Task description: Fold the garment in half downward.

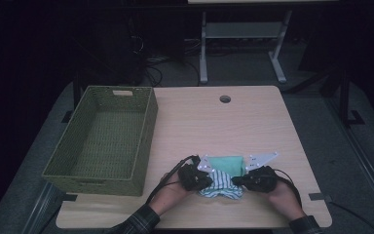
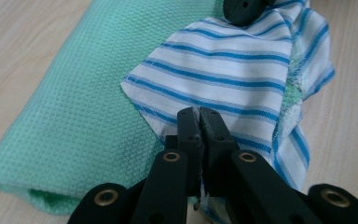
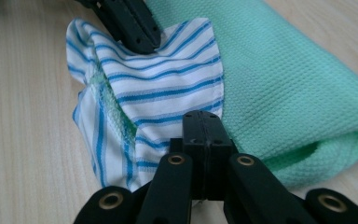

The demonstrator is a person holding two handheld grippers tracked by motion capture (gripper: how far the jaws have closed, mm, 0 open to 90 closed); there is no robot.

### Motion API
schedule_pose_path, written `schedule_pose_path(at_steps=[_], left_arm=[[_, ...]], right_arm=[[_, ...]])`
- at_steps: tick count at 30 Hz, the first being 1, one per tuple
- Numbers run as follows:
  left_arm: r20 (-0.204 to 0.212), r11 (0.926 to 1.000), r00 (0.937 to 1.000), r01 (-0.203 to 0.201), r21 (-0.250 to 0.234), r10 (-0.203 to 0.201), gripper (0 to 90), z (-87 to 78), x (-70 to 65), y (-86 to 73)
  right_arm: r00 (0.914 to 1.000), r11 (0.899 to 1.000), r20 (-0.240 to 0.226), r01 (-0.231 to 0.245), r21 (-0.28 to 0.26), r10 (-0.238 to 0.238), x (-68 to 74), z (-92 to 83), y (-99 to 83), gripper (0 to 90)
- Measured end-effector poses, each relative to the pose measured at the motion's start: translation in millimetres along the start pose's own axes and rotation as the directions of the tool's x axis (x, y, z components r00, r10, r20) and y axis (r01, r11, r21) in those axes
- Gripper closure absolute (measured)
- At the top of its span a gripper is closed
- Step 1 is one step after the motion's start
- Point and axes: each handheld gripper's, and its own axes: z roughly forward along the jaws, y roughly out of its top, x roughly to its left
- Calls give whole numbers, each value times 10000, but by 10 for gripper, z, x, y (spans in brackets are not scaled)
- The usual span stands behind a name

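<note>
Near edge of the wooden worktop, close to the person. A folded green cloth lies flat there; a white cloth with blue stripes sits bunched against and partly over its near side.

Left gripper comes in from the left, right gripper from the right; they meet low over the striped cloth, tips near each other.

Left gripper view: the two black fingers stand pressed together with the striped cloth's hem caught between them. The green cloth spreads to the left underneath. The other gripper's tip shows at the top edge, on the same striped cloth.

Right gripper view: the fingers are clamped together on the striped cloth's lower edge. The green cloth lies to the right, its folded end open at the side. The other gripper's fingers sit on the striped cloth's far corner.

Striped cloth is crumpled, a green-stitched seam showing in its folds.

A green woven basket stands on the left part of the worktop, well apart from the cloths.
</note>
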Motion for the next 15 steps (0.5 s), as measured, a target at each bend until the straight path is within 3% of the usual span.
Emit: schedule_pose_path(at_steps=[5,11,15], left_arm=[[-288,10000,9996,76,1,-76,853,7,41,2],[-575,9993,9977,363,-92,-368,846,-22,184,8],[-337,9956,9973,628,-694,-652,847,-146,198,46]], right_arm=[[10000,10000,-39,14,-28,-14,-8,-3,3,899],[9998,9984,193,-39,-557,50,-100,-57,116,899],[9993,9971,370,-86,-755,115,-198,-68,215,899]])
